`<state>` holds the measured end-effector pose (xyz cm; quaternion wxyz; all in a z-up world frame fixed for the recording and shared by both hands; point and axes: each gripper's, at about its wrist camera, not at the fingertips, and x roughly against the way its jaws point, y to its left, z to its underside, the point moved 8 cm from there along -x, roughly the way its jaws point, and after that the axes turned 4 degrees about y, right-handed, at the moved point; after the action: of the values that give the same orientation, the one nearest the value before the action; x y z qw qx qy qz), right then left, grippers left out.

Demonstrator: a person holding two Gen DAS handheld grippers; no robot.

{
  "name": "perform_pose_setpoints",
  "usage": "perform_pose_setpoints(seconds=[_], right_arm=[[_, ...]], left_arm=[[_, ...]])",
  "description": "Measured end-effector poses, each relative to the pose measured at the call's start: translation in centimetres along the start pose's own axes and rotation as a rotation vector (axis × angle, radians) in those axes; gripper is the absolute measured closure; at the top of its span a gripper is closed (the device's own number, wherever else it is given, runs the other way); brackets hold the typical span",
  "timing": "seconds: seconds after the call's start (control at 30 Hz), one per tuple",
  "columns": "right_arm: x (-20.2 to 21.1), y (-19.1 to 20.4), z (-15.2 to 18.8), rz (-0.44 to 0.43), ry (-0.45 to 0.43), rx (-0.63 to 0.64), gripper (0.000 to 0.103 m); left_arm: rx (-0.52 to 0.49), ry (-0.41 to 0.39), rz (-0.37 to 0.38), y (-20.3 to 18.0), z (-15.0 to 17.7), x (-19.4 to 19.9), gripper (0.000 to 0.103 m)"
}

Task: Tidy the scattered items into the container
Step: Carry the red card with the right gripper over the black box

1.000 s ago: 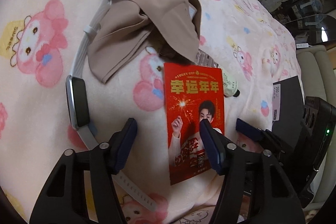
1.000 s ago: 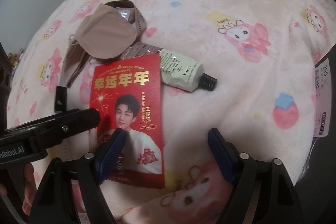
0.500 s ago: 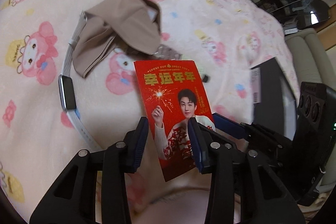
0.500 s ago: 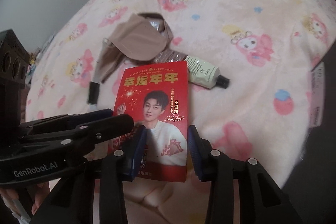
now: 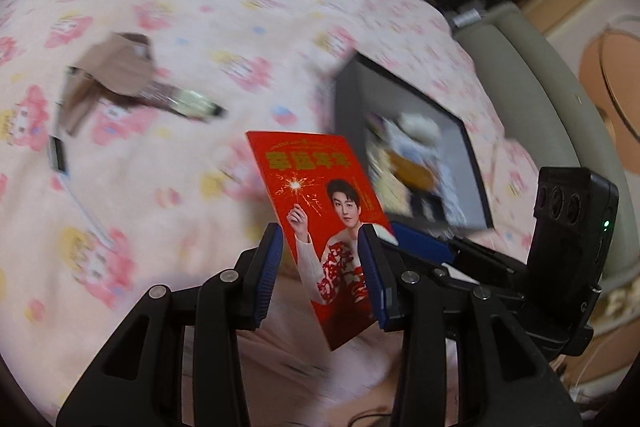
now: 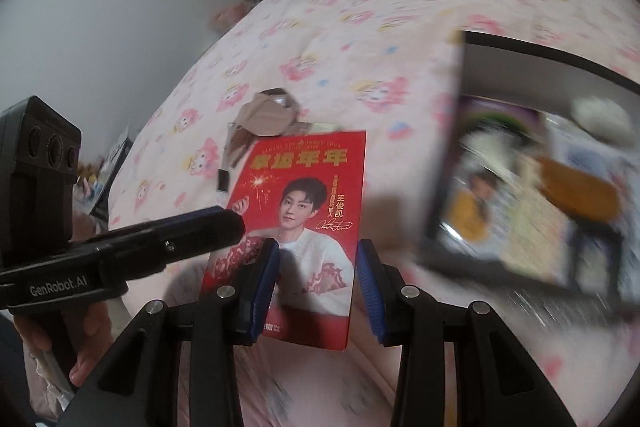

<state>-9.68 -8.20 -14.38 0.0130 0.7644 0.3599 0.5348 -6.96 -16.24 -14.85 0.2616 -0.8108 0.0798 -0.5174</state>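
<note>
While both claws clamp flat red printed card (image 5: 320, 223), step in hand: carry to container. Left claw (image 5: 320, 267) and right claw (image 6: 318, 279) each closed on card's lower edges, card aloft over pink cartoon-print bed blanket (image 5: 168, 155). Next: swing over dark open box (image 5: 472, 163) at right, release together.

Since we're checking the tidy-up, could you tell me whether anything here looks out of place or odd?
The red card is off the blanket, tilted, with both the left gripper and right gripper closed on its lower part. A beige cloth, a tube and a watch lie scattered outside the container.
</note>
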Motion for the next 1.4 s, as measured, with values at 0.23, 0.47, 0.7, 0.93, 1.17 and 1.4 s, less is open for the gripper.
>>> perform_pose_setpoints(seconds=[0.23, 0.47, 0.7, 0.93, 1.17, 1.4], right_arm=[[4.0, -5.6, 4.5, 0.106, -0.032, -0.055, 0.066], [4.7, -10.0, 6.4, 0.136, -0.029, -0.117, 0.066], [3.0, -12.5, 7.7, 0.078, -0.024, -0.209, 0.066], [6.0, -12.7, 9.3, 0.151, -0.051, -0.267, 0.062], [4.6, -12.7, 11.9, 0.126, 0.037, -0.306, 0.062], [3.3, -11.6, 12.4, 0.106, 0.057, -0.294, 0.062]], left_arm=[[-0.054, 0.102, 0.034, -5.8, 5.1, -4.7, 0.064], [-0.024, 0.173, 0.036, -7.3, 8.0, -8.8, 0.064], [-0.022, 0.19, -0.032, -6.2, 7.8, -9.1, 0.053], [-0.081, 0.036, -0.094, -4.4, 3.8, -5.6, 0.041], [-0.162, -0.084, -0.136, -4.0, 0.6, -6.8, 0.05], [-0.189, -0.044, -0.084, -4.5, 1.3, -8.1, 0.053]])
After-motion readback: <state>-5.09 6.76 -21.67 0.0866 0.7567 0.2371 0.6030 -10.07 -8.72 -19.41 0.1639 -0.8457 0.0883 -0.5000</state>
